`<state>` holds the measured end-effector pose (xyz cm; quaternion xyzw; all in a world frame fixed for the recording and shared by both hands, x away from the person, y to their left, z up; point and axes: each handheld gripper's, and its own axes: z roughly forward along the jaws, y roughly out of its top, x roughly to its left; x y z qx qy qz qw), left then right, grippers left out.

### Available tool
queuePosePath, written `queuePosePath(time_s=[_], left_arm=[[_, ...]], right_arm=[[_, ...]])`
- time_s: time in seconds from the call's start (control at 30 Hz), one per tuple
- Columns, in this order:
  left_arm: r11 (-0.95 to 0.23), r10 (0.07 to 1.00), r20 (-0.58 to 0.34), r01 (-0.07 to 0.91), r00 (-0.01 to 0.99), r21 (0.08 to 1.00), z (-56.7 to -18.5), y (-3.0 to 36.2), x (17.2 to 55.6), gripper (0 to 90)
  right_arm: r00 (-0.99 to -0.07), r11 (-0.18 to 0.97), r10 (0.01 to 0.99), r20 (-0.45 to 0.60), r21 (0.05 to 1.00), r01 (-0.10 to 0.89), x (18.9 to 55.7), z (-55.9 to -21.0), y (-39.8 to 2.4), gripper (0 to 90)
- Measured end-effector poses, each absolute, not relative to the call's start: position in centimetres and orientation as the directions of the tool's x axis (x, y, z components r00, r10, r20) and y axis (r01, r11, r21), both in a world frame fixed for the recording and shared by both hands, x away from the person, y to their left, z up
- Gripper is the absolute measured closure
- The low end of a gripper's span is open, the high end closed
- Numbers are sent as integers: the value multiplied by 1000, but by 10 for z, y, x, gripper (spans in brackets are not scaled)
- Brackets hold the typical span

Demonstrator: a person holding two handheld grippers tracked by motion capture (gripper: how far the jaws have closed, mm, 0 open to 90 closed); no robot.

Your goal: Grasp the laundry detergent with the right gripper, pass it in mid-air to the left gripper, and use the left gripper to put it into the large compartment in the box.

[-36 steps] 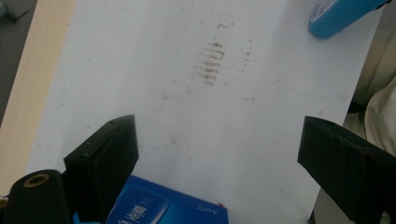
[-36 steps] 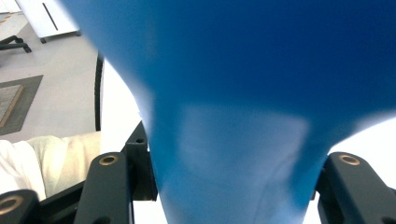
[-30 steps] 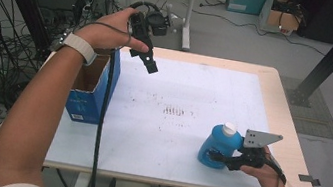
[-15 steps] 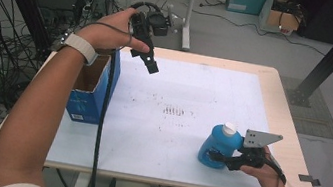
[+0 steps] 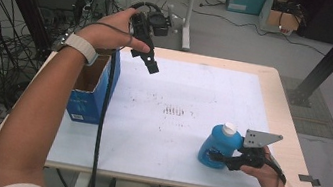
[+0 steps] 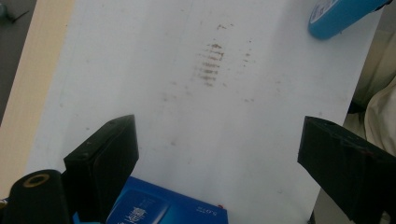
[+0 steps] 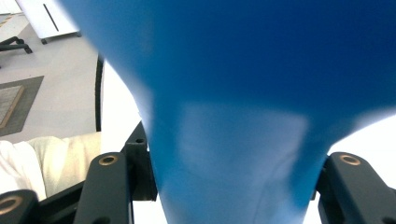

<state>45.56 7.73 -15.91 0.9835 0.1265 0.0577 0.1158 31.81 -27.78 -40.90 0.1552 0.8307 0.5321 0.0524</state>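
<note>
A blue plastic bottle (image 5: 217, 144) with a white cap stands upright on the white tabletop (image 5: 180, 90) near its front right. My right gripper (image 5: 217, 158) is shut on the bottle's lower body; in the right gripper view the blue bottle (image 7: 233, 140) sits squeezed between the two black jaws. My left gripper (image 5: 151, 66) hangs in the air above the table's back left, jaws pointing down and open with nothing between them. In the left gripper view the jaws (image 6: 219, 158) stand wide over the bare tabletop, and the bottle (image 6: 341, 16) shows at the far corner.
An open blue cardboard box (image 5: 90, 86) stands at the table's left edge, below my left forearm; its blue top (image 6: 163, 207) lies just under the left jaws. Brown smudges (image 5: 177, 110) mark the table's middle. Cables and equipment crowd the floor to the left.
</note>
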Motion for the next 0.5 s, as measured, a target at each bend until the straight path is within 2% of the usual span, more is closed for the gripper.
queuePosePath(time_s=[0.5], left_arm=[[-941, 263, 85, 236, 961, 243, -159, 77, 456, 127]], right_arm=[[-946, 383, 313, 81, 901, 204, 318, -409, -278, 417]])
